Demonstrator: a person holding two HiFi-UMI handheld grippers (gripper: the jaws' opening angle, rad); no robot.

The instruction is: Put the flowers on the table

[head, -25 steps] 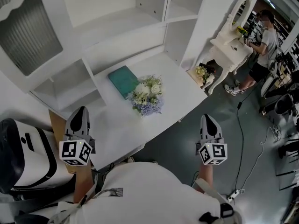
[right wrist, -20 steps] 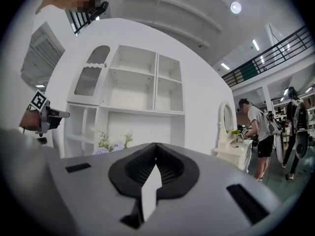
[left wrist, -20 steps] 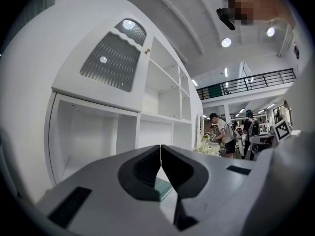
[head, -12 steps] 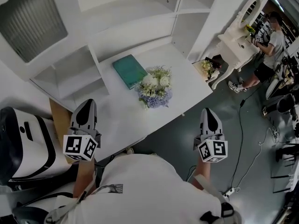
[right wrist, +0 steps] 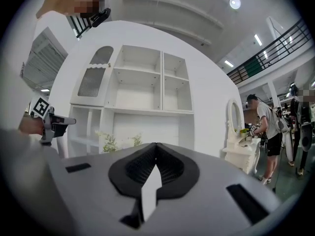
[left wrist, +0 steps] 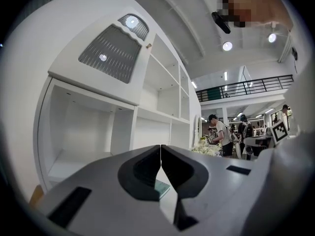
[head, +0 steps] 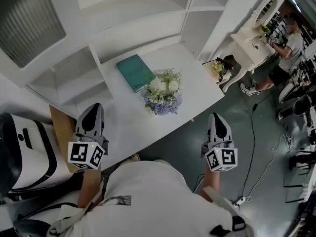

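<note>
A bouquet of white and lilac flowers (head: 163, 93) lies on the white table (head: 197, 90), next to a teal book (head: 136, 72). My left gripper (head: 94, 106) hovers over the table's near left corner, shut and empty, well short of the bouquet. My right gripper (head: 216, 115) hangs over the floor just off the table's front edge, also shut with nothing in it. In the left gripper view the shut gripper (left wrist: 161, 146) points at the shelves, with the flowers (left wrist: 206, 149) to its right. In the right gripper view the shut gripper (right wrist: 156, 145) faces the shelf unit, and the left gripper (right wrist: 49, 122) shows at the left.
A tall white shelf unit (head: 133, 14) stands behind the table. A white dressing table with a mirror (head: 249, 46) stands at the right, with a person (head: 285, 48) at it and small flowers (head: 217, 68) on the floor. A cable (head: 253, 147) runs across the grey floor. A white-and-black object (head: 19, 157) sits at my left.
My right gripper has drifted a little to the left, along the table's front edge. Both grippers stay shut and empty. The bouquet and the book lie where they were.
</note>
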